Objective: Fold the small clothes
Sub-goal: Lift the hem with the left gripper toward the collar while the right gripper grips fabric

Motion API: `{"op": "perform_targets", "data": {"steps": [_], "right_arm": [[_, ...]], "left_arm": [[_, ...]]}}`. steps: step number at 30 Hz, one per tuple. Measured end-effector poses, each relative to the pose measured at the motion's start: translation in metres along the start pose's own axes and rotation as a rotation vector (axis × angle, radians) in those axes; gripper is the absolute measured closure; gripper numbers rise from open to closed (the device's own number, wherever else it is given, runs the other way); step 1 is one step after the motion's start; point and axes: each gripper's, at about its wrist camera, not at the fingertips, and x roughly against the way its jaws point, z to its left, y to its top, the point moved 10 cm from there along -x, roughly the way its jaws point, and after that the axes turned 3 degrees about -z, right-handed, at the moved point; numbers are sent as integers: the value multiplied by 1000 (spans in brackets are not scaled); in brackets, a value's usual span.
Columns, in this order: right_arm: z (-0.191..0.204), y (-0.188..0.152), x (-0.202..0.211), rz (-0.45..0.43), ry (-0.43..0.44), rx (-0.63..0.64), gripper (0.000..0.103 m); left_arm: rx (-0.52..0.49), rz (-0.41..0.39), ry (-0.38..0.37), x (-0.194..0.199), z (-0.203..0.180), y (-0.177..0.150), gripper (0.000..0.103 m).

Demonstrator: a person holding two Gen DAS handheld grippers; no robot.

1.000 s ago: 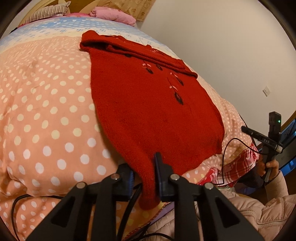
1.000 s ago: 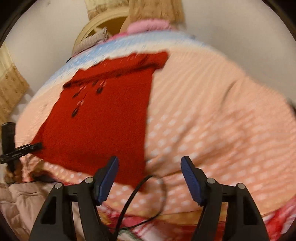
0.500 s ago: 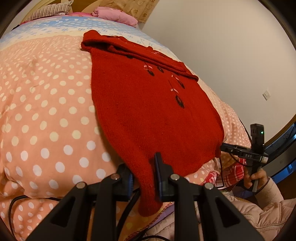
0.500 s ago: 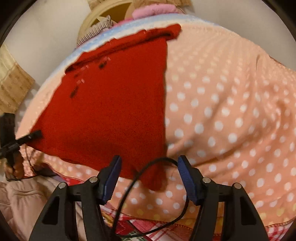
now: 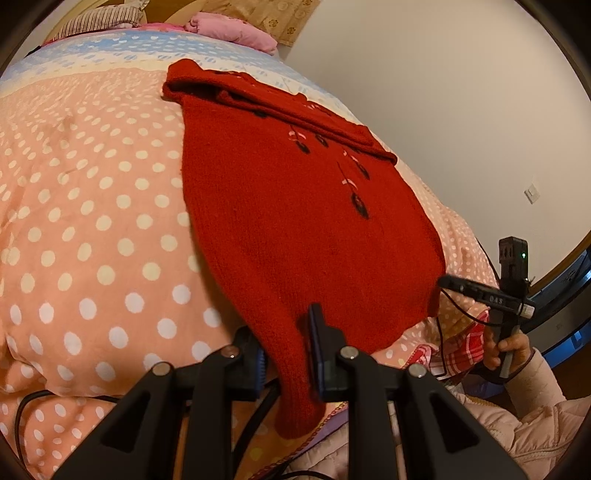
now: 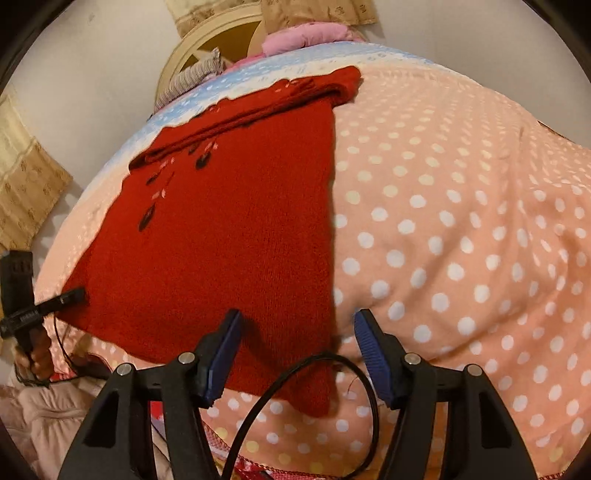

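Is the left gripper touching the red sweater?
Touching. In the left wrist view the left gripper has its jaws closed on the near corner of the red sweater, and the fabric hangs down between them.

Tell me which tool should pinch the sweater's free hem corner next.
Right tool: its jaws, just closing, straddle that corner of the red sweater. Left tool is already shut on the other corner.

one red sweater (image 5: 303, 229), one polka-dot quilt (image 5: 92, 221), two claws, one pink pillow (image 5: 236, 31)
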Motion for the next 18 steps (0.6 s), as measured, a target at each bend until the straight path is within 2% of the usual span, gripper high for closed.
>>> {"op": "perform_targets", "data": {"steps": [1, 2, 3, 5, 6, 7, 9, 12, 15, 18], "right_arm": [[6, -5, -2, 31, 33, 5, 60], [13, -12, -6, 72, 66, 8, 69], [15, -18, -9, 92, 62, 20, 74], [15, -22, -16, 96, 36, 40, 77], [13, -22, -18, 97, 39, 24, 84], [10, -21, -20, 100, 46, -3, 92], [10, -18, -15, 91, 76, -34, 94], [22, -3, 2, 45, 142, -37, 95], [38, 24, 18, -12, 230, -70, 95], [48, 53, 21, -50, 295, -99, 95]], "left_arm": [[-5, 0, 2, 0, -1, 0, 82], [-8, 1, 2, -1, -2, 0, 82], [-14, 2, 0, -1, -3, 0, 82], [-23, 3, -1, -2, -5, -1, 82], [-31, 5, 3, -2, -6, -1, 83], [-39, 3, 9, -2, -6, -1, 89], [-51, 4, 10, -2, -8, 0, 91], [-41, -5, -41, 1, -14, 9, 96], [-38, -41, -86, 8, -20, 32, 96], [-25, -74, -84, 9, -17, 63, 96]]}}
